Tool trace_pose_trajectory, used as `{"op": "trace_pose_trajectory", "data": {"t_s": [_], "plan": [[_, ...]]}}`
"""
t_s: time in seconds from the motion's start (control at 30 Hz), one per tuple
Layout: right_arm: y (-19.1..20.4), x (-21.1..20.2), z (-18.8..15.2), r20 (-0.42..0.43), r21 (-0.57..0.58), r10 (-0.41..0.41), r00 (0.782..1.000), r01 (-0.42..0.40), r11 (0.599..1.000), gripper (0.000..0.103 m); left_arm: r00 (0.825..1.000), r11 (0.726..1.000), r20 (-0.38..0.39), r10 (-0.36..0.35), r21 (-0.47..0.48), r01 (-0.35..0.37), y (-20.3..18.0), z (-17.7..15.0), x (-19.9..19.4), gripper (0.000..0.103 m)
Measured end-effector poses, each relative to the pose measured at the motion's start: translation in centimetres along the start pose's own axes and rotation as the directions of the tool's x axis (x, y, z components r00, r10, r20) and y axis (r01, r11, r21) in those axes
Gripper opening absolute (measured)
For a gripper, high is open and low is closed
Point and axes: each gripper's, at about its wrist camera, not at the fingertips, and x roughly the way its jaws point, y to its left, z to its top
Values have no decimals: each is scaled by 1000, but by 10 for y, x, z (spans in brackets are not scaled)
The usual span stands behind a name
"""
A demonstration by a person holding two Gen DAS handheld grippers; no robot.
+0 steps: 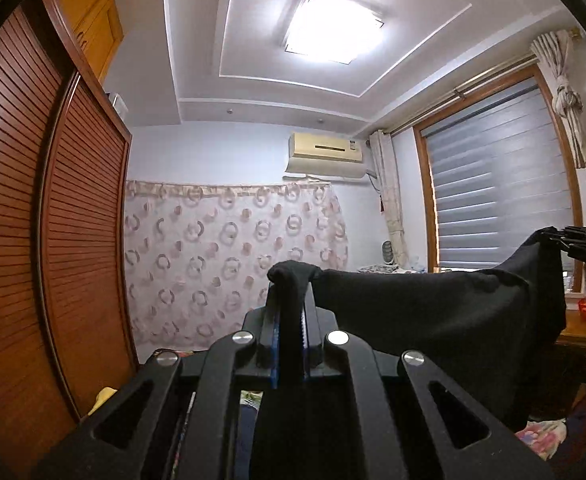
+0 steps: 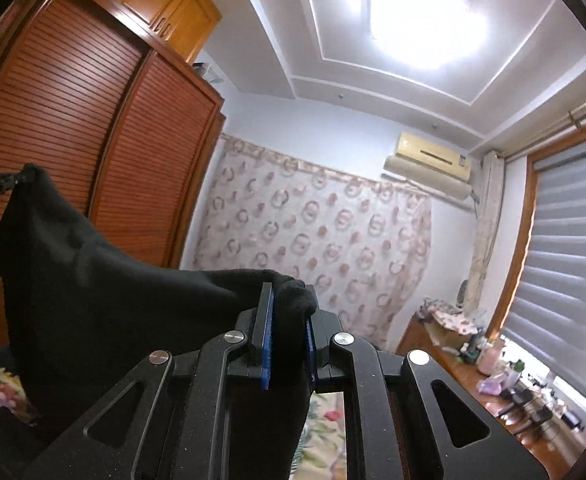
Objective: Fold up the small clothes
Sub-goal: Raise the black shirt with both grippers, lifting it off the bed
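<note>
A black garment (image 1: 433, 320) hangs stretched in the air between both grippers. My left gripper (image 1: 291, 300) is shut on one upper corner of it, which bunches over the fingertips. My right gripper (image 2: 289, 308) is shut on the other upper corner. The cloth (image 2: 93, 280) sags between them and drapes down. In the left wrist view the right gripper (image 1: 573, 238) shows at the far right holding its corner. In the right wrist view the left gripper (image 2: 9, 182) shows at the far left edge.
A brown louvred wardrobe (image 1: 33, 220) stands to the left. A patterned curtain (image 1: 229, 256) covers the far wall. A window with grey blinds (image 1: 501, 192) and a cluttered wooden desk (image 2: 493, 372) are on the right. A floral bedspread (image 2: 325, 420) lies below.
</note>
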Motion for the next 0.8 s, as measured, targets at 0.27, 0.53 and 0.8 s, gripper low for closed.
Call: {"op": "trace_pose_trajectory", "data": {"t_s": [0.27, 0.53, 0.8], "plan": [[-16, 54, -39, -109, 33, -19, 994, 23, 999, 10, 993, 1000, -119, -2, -6, 2, -7, -37, 74, 5], [-30, 174, -153, -325, 83, 26, 945, 1, 997, 10, 939, 1000, -344, 0, -17, -6, -6, -158, 204, 5], [-26, 312, -298, -554, 123, 59, 831, 11, 992, 10, 832, 1000, -554, 20, 22, -10, -28, -274, 316, 5]]}}
